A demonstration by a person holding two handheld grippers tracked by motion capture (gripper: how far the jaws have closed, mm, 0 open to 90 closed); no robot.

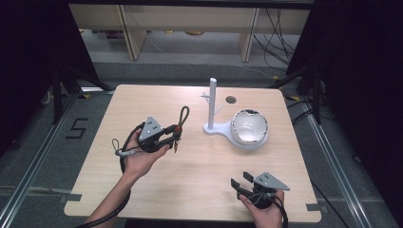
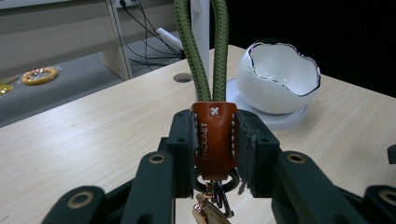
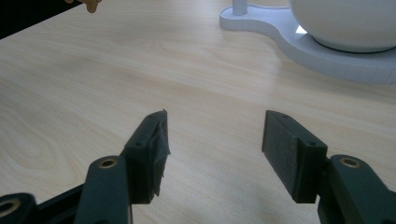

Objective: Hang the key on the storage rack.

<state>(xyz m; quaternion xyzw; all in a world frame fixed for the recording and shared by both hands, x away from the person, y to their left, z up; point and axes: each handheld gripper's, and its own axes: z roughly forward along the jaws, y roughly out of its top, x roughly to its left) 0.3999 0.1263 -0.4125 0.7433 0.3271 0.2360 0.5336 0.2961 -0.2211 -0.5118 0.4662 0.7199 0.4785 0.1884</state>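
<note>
Clamped in the left tool (image 2: 215, 140), the keychain (image 2: 214, 140) stands loop-up, its green cord pointing at the white peg stand (image 1: 212, 102) just ahead; the right tool (image 3: 212, 154) gapes empty, farther off.

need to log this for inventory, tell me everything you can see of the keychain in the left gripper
The keychain with an olive-green braided cord loop has a brown leather tab with white stitching and stamped lettering, then a dark ring and brass-coloured metal pieces hanging below. It stands upright, loop up, clear of the light wooden table. The left hand-held gripper is shut on the tab, a pad on each side.
</note>
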